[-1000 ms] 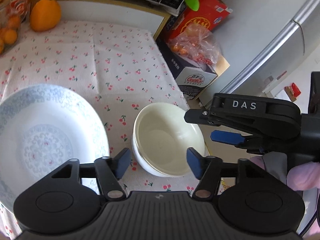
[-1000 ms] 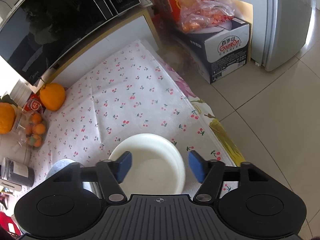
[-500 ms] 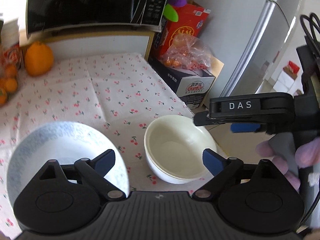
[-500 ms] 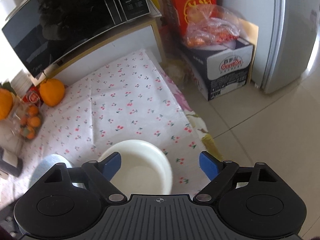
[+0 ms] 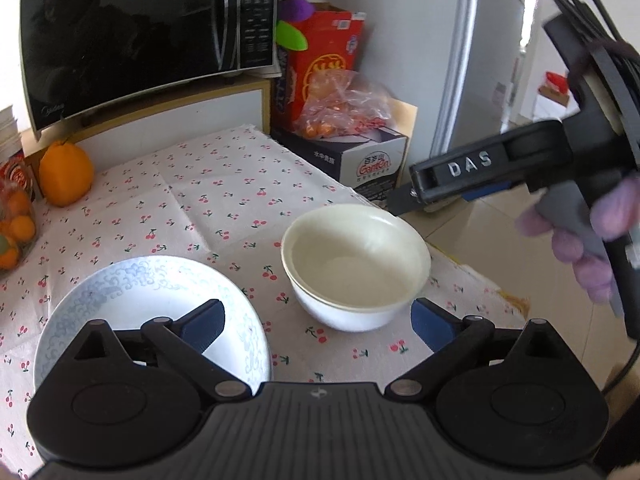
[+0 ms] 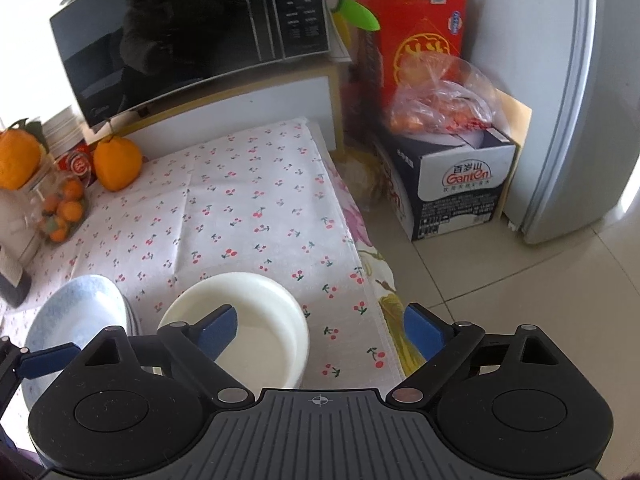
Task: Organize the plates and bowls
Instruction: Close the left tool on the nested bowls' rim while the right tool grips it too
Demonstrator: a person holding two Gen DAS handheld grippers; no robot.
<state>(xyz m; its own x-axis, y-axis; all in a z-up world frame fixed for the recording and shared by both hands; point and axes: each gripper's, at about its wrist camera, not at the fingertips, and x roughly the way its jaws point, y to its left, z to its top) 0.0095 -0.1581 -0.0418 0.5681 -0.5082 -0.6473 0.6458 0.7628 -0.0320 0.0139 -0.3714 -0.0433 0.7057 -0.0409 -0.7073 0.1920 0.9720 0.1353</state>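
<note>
The cherry-print tablecloth (image 5: 224, 184) carried the patterned plate (image 5: 120, 292) just left of the white bowl (image 5: 356, 264), which stood near the cloth's right edge. Both the left gripper (image 5: 316, 320) and right gripper (image 6: 320, 328) were opening, released, nothing between the jaws. Judged: both pieces set down; the next move calls for selecting another piece.

A cream-white bowl (image 5: 356, 268) and a white plate (image 5: 152, 308) with a pale blue scroll pattern sit on a white tablecloth (image 5: 224, 200) printed with small red cherries. An orange fruit (image 5: 66, 174), a glossy black microwave (image 5: 140, 40) and a red box (image 5: 324, 64) stand behind.
</note>
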